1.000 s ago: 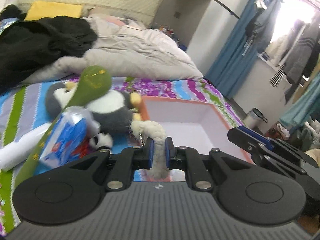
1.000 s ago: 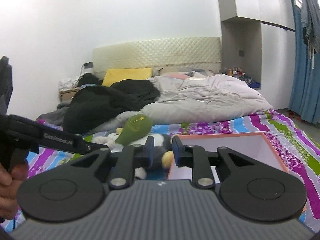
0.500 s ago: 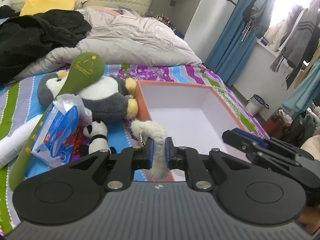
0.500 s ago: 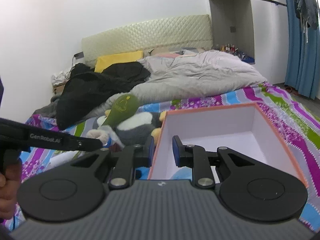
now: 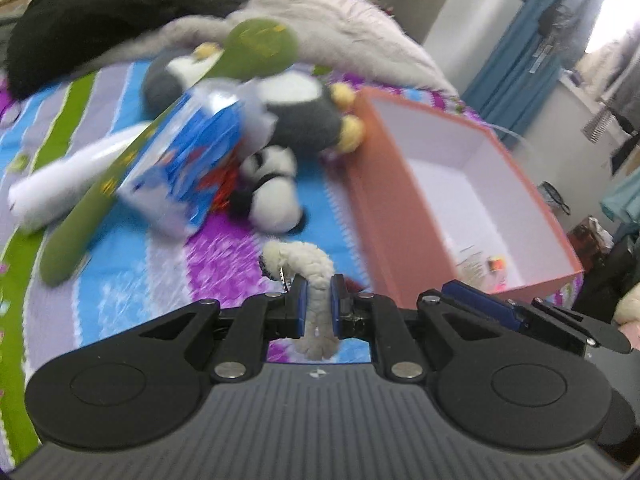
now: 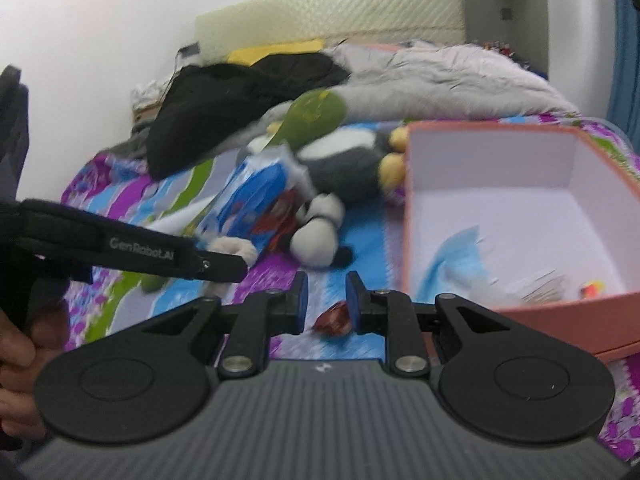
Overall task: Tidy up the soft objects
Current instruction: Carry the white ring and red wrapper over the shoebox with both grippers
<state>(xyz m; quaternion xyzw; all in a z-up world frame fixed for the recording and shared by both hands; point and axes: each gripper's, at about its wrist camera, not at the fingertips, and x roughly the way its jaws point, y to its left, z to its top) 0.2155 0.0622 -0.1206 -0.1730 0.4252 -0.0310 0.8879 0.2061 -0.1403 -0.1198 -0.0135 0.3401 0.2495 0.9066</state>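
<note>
My left gripper (image 5: pixel 318 286) is shut on a cream plush rope toy (image 5: pixel 305 264) and holds it over the striped bedspread, left of the open orange box (image 5: pixel 384 216). A small panda plush (image 5: pixel 276 190), a grey penguin plush (image 5: pixel 304 112), a green plush spoon (image 5: pixel 132 148) and a blue plastic pack (image 5: pixel 188 164) lie beyond it. My right gripper (image 6: pixel 326 292) is open and empty, low over the bedspread near a small red item (image 6: pixel 334 316), left of the box (image 6: pixel 500 312). The left gripper's finger (image 6: pixel 168 254) reaches in from the left there.
A white roll (image 5: pixel 68 176) lies at the left. A black garment (image 5: pixel 112 12) and a grey duvet (image 5: pixel 352 40) are piled at the head of the bed. Small scraps lie in the box's near corner (image 5: pixel 484 264). A blue curtain (image 5: pixel 516 52) hangs right.
Both grippers have dropped lower and tilted down toward the bedspread. The left one, still holding the rope toy, has shifted left of the box. The right jaws have opened a little wider.
</note>
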